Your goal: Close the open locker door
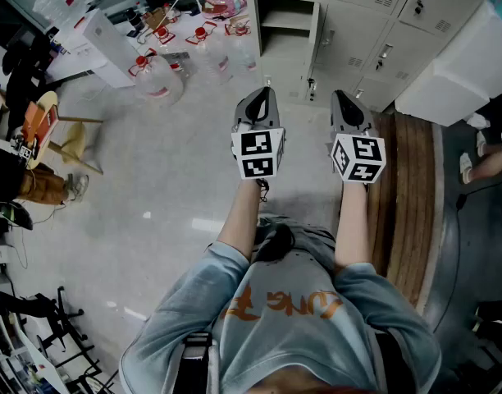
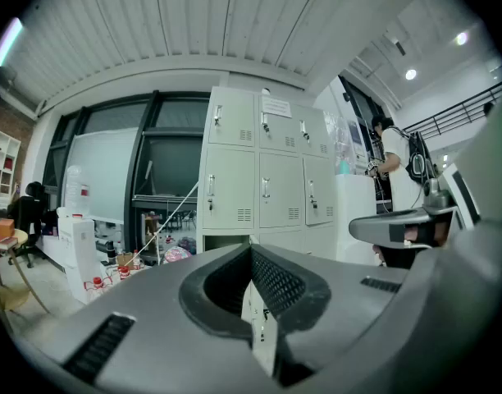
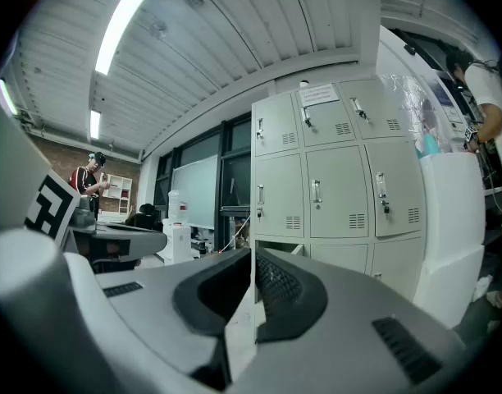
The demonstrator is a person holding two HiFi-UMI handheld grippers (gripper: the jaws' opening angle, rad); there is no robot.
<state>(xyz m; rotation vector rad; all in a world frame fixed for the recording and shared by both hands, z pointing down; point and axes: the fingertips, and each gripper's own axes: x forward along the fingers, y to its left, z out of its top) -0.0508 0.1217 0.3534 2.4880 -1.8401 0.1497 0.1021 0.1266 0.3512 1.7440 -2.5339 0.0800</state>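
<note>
Ahead of both claws, the locker stood open, with the approach not yet made.
The left claw (image 1: 264, 97) and right claw (image 1: 344, 98) had their ribbed black pads pressed together on nothing, well short of the pale sheet-metal locker bank (image 1: 358, 6). Beyond their tips the locker door (image 3: 303, 249), a flat painted panel, hung swung outward from its dark compartment (image 1: 285, 39). The reach seemed the step in hand; next, a claw would need to meet the door's outer face and push it flush.

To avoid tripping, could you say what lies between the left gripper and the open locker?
Only bare floor between left gripper and open locker, in the head view.
</note>
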